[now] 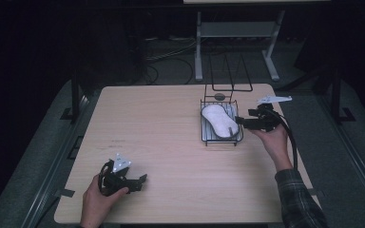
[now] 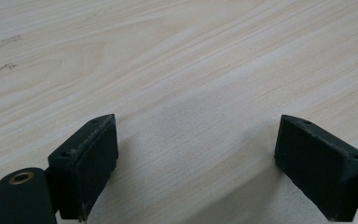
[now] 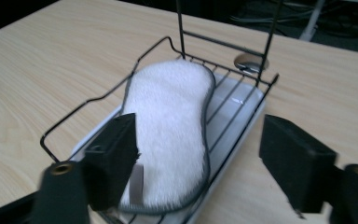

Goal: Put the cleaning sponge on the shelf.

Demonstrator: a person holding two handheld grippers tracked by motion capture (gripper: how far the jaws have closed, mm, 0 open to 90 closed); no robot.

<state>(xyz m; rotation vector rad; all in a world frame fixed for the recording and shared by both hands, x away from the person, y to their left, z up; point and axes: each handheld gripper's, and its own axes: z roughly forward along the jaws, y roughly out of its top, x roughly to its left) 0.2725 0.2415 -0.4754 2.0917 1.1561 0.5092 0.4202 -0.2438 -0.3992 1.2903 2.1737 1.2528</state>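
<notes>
On the wire rack [image 3: 98, 100], an unlabelled white sponge [image 3: 170, 126].

Your right gripper's [image 3: 198, 158] near jaw hides the bottom corner of the white sponge [image 3: 170, 130] in the right gripper view. The wire rack [image 3: 98, 100] gets cut off at the bottom edge there. You can't tell what the small round thing [image 1: 219, 96] behind the rack is; it's too tiny.

Table top [image 1: 171, 142] lit evenly from above, surroundings nearly black; close views soft, tongs blurred at the edges.
</notes>
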